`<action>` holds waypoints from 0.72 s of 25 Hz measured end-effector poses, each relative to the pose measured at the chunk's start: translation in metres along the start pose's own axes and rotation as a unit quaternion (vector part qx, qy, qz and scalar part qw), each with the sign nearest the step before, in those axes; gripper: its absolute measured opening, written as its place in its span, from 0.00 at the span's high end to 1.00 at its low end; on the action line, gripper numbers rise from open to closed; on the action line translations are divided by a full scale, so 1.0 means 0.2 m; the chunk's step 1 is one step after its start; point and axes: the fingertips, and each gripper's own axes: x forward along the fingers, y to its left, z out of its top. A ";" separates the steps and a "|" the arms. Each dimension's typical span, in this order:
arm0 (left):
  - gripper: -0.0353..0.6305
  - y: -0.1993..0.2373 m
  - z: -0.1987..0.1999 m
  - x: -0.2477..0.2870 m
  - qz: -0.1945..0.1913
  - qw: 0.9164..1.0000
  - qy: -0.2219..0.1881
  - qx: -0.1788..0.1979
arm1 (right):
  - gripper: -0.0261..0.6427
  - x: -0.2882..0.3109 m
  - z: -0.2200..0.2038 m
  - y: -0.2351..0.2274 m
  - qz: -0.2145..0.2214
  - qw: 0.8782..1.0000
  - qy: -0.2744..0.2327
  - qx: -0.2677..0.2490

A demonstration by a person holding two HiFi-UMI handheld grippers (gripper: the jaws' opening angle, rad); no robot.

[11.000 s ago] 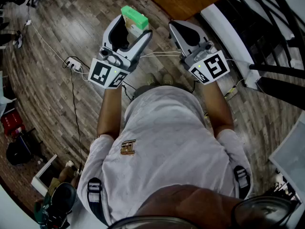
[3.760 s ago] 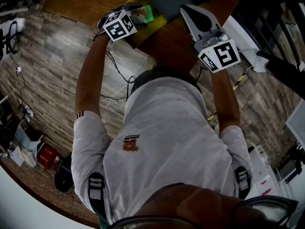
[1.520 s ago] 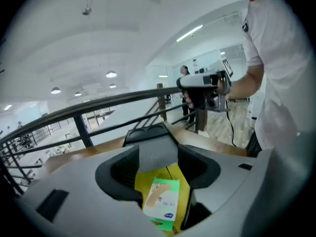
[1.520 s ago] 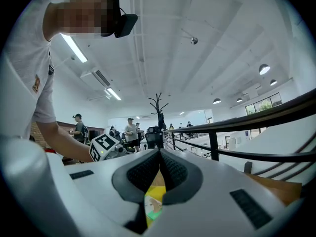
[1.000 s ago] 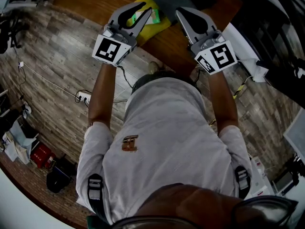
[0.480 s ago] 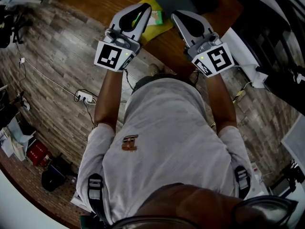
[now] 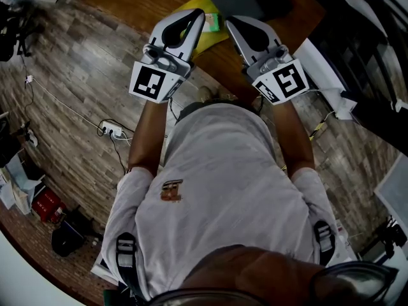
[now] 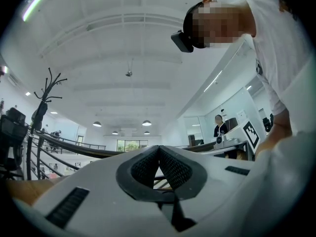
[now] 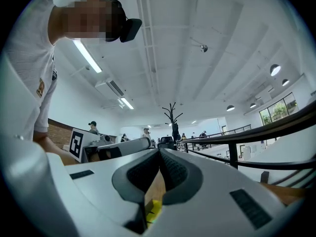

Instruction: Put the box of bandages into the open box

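Head view: the box of bandages [image 7: 213,22] lies released on a yellow surface [image 7: 203,41], apparently delivered. The left hand-held gripper [image 7: 198,16] and right hand-held gripper [image 7: 231,21] are both pinched together, empty.

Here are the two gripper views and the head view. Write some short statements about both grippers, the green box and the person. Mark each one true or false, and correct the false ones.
1. The left gripper has its jaws together with nothing between them. True.
2. The right gripper holds the green bandage box. False: its jaws are shut and empty, and the green bandage box lies free.
3. The green bandage box lies on the wooden floor. False: it rests on the yellow box on the brown table.
4. The person wears a light shirt. True.
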 end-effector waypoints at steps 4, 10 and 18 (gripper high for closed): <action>0.92 0.00 0.00 -0.06 0.013 1.000 0.007 -0.005 | 0.91 0.00 0.02 0.05 0.001 1.000 -0.005 -0.006; 0.92 -0.01 0.00 -0.09 0.011 1.000 0.007 -0.009 | 0.91 0.00 0.01 0.09 0.003 1.000 -0.002 -0.013; 0.92 0.00 -0.03 -0.07 0.009 1.000 0.012 -0.013 | 0.91 0.01 0.00 0.06 0.000 1.000 -0.001 -0.009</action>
